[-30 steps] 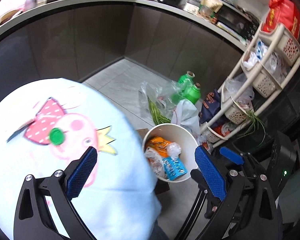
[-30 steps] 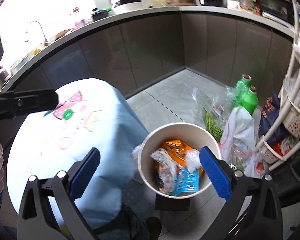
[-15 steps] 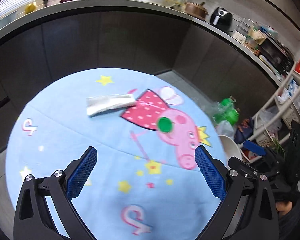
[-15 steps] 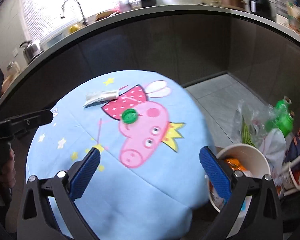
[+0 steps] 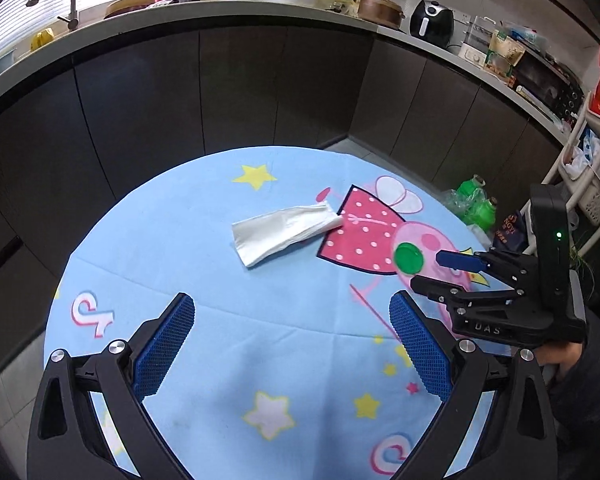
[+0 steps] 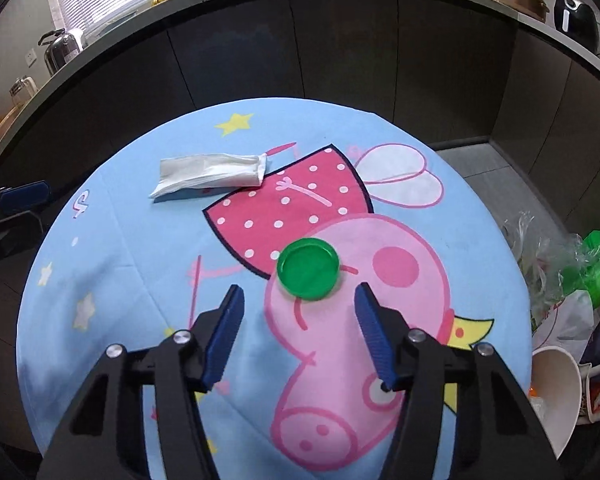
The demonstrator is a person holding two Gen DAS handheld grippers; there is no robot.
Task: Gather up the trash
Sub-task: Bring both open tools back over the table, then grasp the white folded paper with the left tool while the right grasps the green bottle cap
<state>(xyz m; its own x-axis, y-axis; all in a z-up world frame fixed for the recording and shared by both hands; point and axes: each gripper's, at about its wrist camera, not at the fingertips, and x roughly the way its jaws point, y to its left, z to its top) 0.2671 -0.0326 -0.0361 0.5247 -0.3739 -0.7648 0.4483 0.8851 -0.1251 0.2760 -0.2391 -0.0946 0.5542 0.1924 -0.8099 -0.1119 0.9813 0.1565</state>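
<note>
A dark-cabineted kitchen surrounds the round desk (image 6: 112,280) in its blue cartoon cloth. From the left: the left gripper (image 5: 292,344) hangs released short of the crumpled white paper tissue (image 6: 210,174); the right gripper (image 6: 298,326), jaws just narrowing and empty, may skid the flat green plastic lid (image 6: 308,268) away.

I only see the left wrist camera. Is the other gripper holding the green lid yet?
Observer: Not yet. The right wrist view shows that the right gripper has just been closing its jaws, but nothing is between them. The green lid lies just beyond its tips.
Operator: Where's the trash bin? I can't find it.
Observer: The white bin is low down, beside the right edge of the table.
Operator: Is there anything shiny on the counter?
Observer: Yes, a steel kettle stands at the left end of the counter.
</note>
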